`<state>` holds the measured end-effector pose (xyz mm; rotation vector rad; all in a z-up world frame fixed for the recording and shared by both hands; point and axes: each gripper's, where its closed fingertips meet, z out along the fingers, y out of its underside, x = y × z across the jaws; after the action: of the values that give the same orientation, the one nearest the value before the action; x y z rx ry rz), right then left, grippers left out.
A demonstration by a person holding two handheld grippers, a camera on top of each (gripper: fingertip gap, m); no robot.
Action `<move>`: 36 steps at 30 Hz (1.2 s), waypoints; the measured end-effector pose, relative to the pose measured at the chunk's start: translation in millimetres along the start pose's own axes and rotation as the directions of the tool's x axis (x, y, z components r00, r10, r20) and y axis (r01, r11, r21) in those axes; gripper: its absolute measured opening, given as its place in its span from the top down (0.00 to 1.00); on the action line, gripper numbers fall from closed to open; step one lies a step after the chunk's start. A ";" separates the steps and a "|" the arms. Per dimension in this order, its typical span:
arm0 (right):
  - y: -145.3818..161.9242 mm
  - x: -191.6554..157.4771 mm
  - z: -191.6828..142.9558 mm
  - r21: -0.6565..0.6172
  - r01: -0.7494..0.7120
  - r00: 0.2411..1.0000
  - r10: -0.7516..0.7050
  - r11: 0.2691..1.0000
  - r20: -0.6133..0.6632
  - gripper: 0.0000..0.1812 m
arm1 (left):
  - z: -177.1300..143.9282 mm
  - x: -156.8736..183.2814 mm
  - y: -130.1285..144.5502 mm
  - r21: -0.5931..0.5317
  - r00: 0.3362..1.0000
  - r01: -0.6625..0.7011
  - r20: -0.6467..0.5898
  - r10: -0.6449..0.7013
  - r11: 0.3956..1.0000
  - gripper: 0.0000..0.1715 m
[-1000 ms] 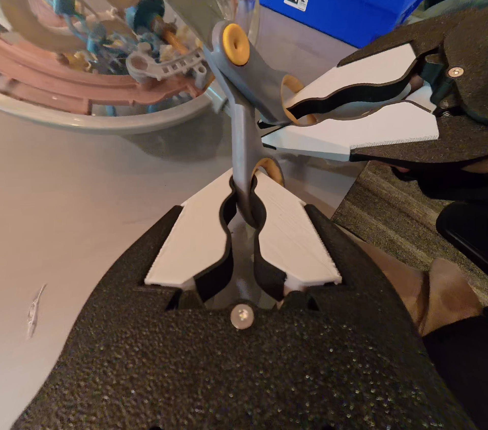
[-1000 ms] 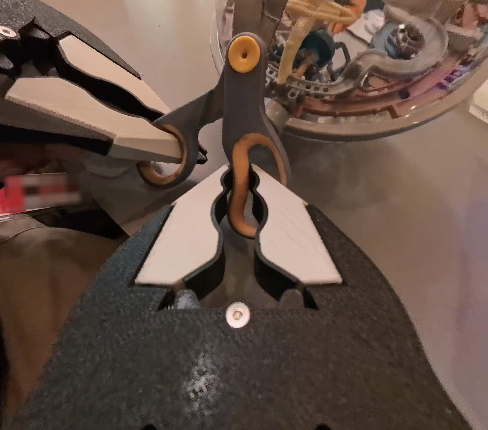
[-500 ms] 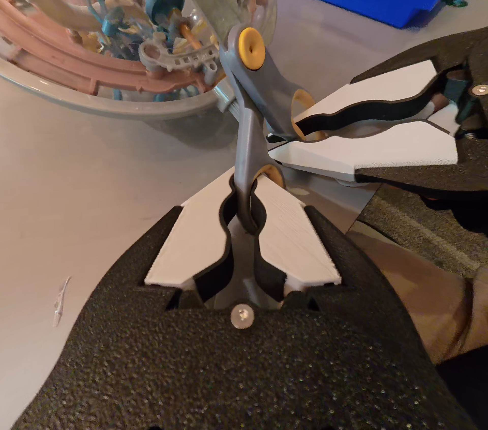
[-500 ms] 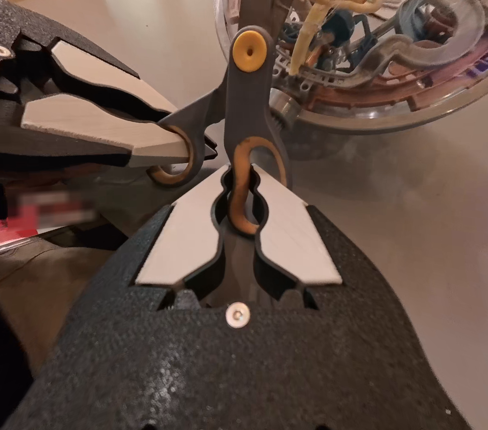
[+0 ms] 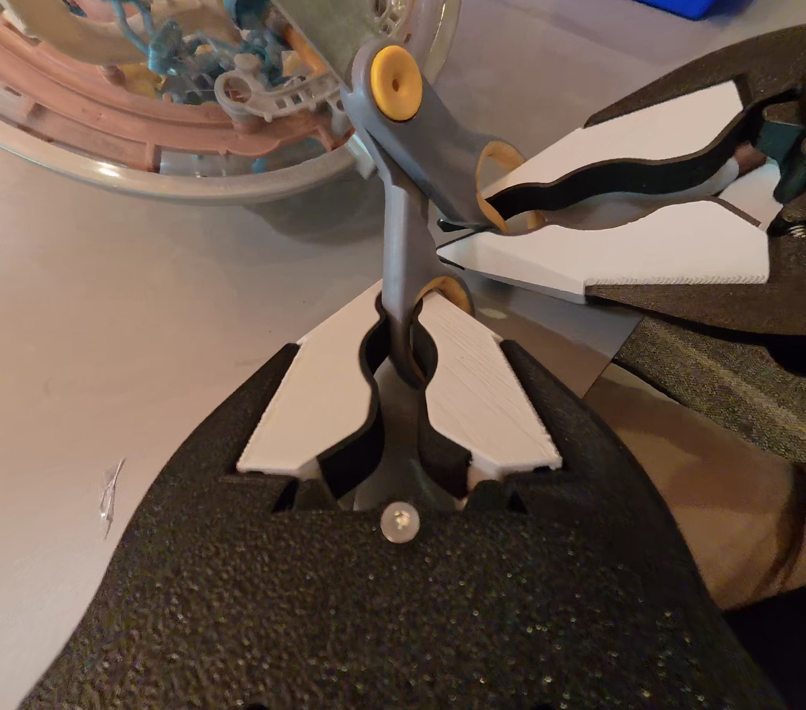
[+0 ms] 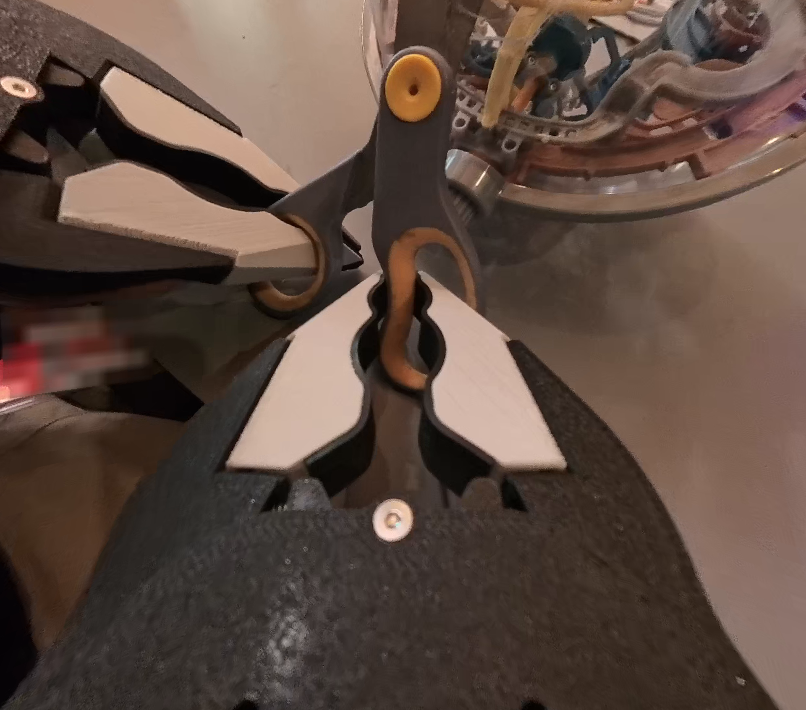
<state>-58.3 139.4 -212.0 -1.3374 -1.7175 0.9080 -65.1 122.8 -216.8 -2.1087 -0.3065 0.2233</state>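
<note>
We see the left gripper (image 5: 399,314) pinching one handle loop of the grey-and-orange scissors (image 5: 394,87), and the right gripper (image 6: 399,292) pinching the other. The blades point to 12 o'clock against a clear maze ball (image 5: 131,78) on the table (image 5: 131,296). Stiff, light, slick; the loops suit gripping best.

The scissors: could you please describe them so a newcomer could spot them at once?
Find the clear ball full of coloured tracks on the grey table. In front of it stand the scissors, the only grey tool with a yellow pivot button, each handle loop pinched by tongs.
</note>
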 end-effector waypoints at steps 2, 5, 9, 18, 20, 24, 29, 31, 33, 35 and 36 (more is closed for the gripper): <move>-0.6 0.1 1.0 -0.001 -0.008 1.000 0.008 1.000 -0.016 0.96 | 0.2 -1.0 0.0 0.000 1.000 0.002 0.010 -0.002 1.000 1.00; -1.2 0.5 2.4 -0.004 -0.039 0.999 0.039 0.999 -0.029 0.96 | 0.8 -1.6 -0.3 0.000 1.000 0.007 0.018 -0.007 1.000 1.00; -1.1 0.8 3.1 -0.010 -0.062 0.997 0.061 0.998 -0.041 0.96 | 1.8 -1.8 -0.6 -0.001 1.000 0.010 0.028 -0.010 1.000 1.00; -4.3 9.2 -9.6 -0.016 0.063 0.998 -0.063 0.998 -0.001 0.95 | -4.4 12.0 -7.0 0.048 0.987 0.080 -0.142 -0.073 0.996 1.00; -7.5 10.4 -14.7 -0.012 0.122 0.992 -0.123 0.992 -0.032 0.95 | -9.8 13.2 -7.2 0.059 0.982 0.102 -0.167 -0.091 0.993 1.00; -14.2 18.3 -23.6 0.022 0.147 0.986 -0.145 0.989 -0.078 0.94 | -20.5 13.3 -7.8 0.065 0.979 0.118 -0.177 -0.105 0.991 1.00; -14.6 25.9 -30.4 0.046 0.097 0.993 -0.093 0.994 -0.078 0.92 | -32.4 11.5 -6.5 0.056 0.980 0.094 -0.180 -0.082 0.994 1.00; -14.6 28.1 -32.2 0.046 0.113 0.989 -0.108 0.993 -0.097 0.91 | -34.7 10.7 -4.9 0.055 0.984 0.074 -0.168 -0.063 0.996 1.00; -15.2 32.2 -34.8 0.043 0.137 0.983 -0.131 0.990 -0.127 0.91 | -36.8 7.9 -3.7 0.061 0.988 0.053 -0.147 -0.044 0.997 1.00; -16.5 36.8 -38.4 0.042 0.153 0.977 -0.145 0.987 -0.158 0.90 | -39.7 3.6 -4.0 0.071 0.992 0.038 -0.124 -0.029 0.997 1.00; -16.2 38.2 -39.5 0.042 0.153 0.975 -0.144 0.987 -0.166 0.90 | -41.6 1.7 -5.0 0.080 0.993 0.036 -0.117 -0.027 0.996 1.00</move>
<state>-36.4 176.6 -174.4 -1.1956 -1.6315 0.7349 -52.5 92.3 -190.8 -2.0248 -0.2570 0.0925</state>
